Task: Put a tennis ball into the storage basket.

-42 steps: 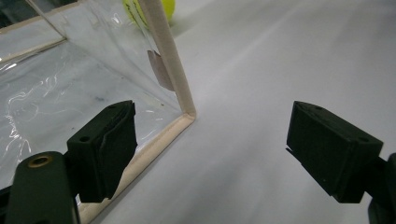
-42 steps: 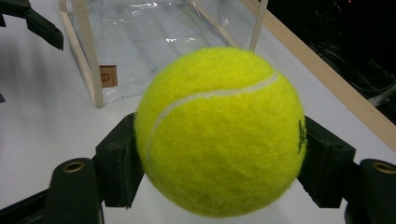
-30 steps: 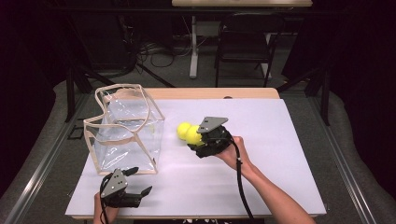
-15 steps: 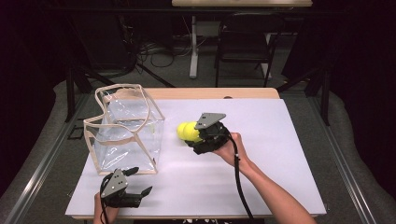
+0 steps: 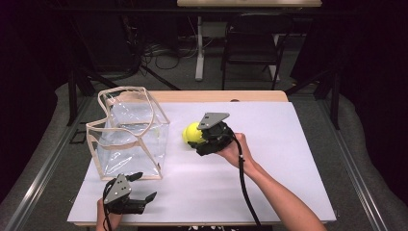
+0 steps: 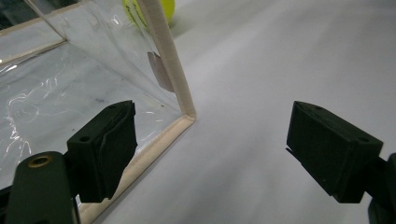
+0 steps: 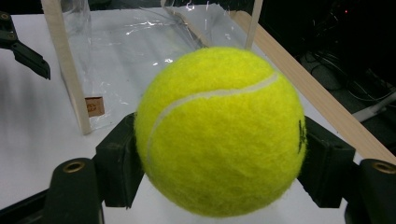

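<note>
A yellow tennis ball (image 5: 191,133) (image 7: 219,130) is held off the white table top with my right gripper (image 5: 201,137) shut on it, its jaws pressing both sides. It hangs just right of a clear plastic bag with cream edging (image 5: 129,134) (image 7: 116,51) that stands open-topped on the table's left half. My left gripper (image 5: 144,190) (image 6: 212,154) stands open near the table's front left corner, just in front of the bag's near corner (image 6: 187,116), nothing between its jaws. Through the bag, the ball (image 6: 149,9) shows in the left gripper view.
A white sheet (image 5: 288,159) covers the table, with a wooden strip (image 5: 231,96) at its far edge. A dark chair (image 5: 252,43) and cables lie on the floor beyond. A metal rail (image 5: 43,168) runs along the left side.
My right gripper has carried the ball slightly left and down, closer to the bag. The left gripper has stayed where it was.
</note>
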Demonstrator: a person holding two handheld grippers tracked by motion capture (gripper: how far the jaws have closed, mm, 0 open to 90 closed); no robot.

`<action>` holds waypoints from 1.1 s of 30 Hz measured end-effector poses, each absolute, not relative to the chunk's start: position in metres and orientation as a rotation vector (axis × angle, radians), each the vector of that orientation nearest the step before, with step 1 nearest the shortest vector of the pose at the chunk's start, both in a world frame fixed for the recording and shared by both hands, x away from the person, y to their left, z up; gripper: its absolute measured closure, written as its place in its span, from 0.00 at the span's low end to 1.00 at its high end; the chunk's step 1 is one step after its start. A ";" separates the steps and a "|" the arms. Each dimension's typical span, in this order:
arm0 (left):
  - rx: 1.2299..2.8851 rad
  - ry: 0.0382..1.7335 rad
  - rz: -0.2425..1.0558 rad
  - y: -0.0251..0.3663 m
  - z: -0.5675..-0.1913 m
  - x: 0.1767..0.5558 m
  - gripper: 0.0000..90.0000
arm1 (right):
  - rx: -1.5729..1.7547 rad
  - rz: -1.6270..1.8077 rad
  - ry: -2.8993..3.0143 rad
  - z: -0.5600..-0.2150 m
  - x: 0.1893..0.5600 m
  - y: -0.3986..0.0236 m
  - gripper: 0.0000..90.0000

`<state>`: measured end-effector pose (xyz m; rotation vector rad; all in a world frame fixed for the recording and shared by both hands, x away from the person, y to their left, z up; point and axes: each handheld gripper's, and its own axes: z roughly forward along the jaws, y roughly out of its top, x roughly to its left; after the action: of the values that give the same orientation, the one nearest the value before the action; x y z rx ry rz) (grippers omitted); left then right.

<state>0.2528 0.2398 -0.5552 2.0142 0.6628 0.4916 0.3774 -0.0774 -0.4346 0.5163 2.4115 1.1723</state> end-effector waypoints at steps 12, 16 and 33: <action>2.016 0.664 0.492 0.240 -0.555 0.253 0.18 | 0.491 1.172 2.408 -0.424 0.384 -0.067 0.29; 2.016 0.664 0.491 0.240 -0.555 0.253 0.18 | 0.485 1.172 2.409 -0.421 0.386 -0.065 0.29; 2.012 0.663 0.491 0.241 -0.555 0.253 0.18 | 0.478 1.165 2.400 -0.411 0.396 -0.056 0.30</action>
<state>0.2530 0.2405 -0.5551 2.0120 0.6626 0.4912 0.3964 -0.0561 -0.4114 0.4776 2.3996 1.1653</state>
